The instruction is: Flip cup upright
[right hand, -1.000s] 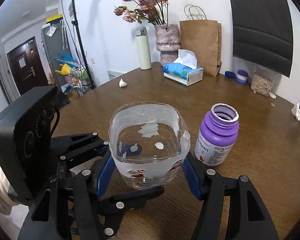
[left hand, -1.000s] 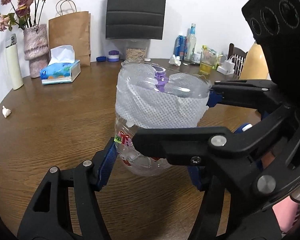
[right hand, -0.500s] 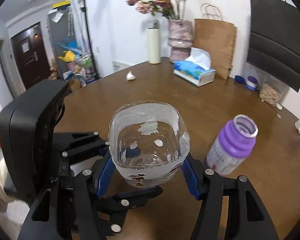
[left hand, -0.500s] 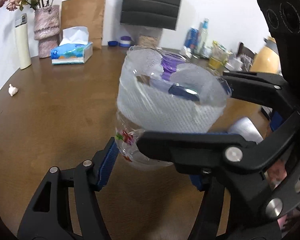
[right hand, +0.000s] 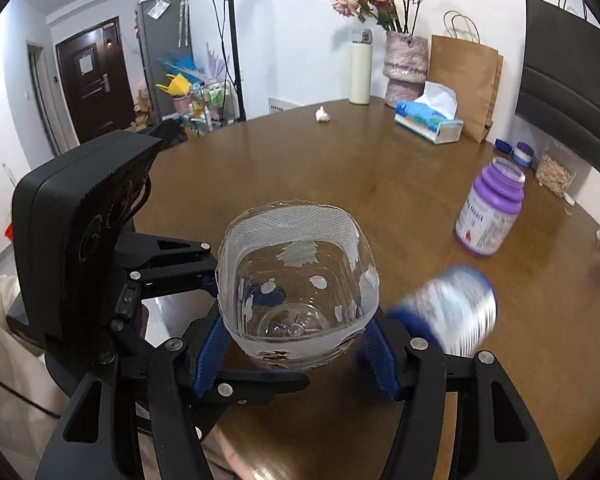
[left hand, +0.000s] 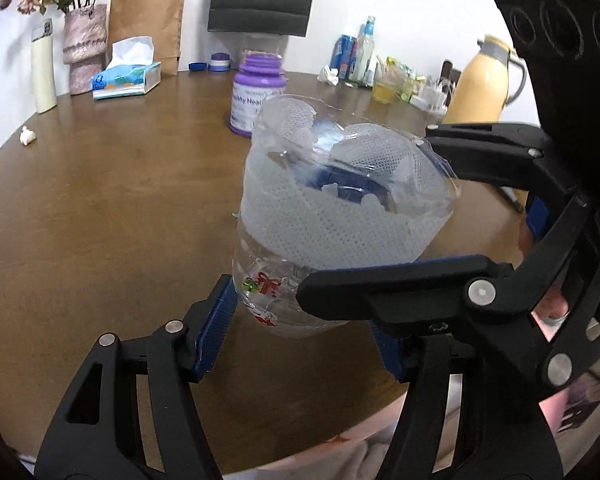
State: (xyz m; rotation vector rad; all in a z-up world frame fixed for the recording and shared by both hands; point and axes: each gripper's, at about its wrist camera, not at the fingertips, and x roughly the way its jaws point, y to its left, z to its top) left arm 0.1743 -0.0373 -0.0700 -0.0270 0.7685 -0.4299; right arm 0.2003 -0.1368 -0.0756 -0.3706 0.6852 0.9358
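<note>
The cup [left hand: 340, 232] is a clear cut-off plastic bottle with white mesh around its rim and Christmas stickers low on its wall. It stands mouth up, held above the near edge of the brown table [left hand: 100, 200]. My left gripper [left hand: 300, 332] is shut on its lower part. My right gripper [right hand: 296, 344] is shut on it too, from the other side, and its view looks down into the open cup [right hand: 296, 280]. The two grippers cross at the cup.
A purple jar [right hand: 492, 212], [left hand: 258, 92] stands on the table beyond the cup. A blurred blue-and-white object [right hand: 452, 316] shows beside my right finger. A tissue box [left hand: 126, 78], vase [left hand: 82, 48], white flask, paper bag and bottles line the far edge.
Both grippers have lifted the cup and drawn it back toward the near table edge. The purple jar now lies farther away. A blurred blue-and-white object has appeared at the right.
</note>
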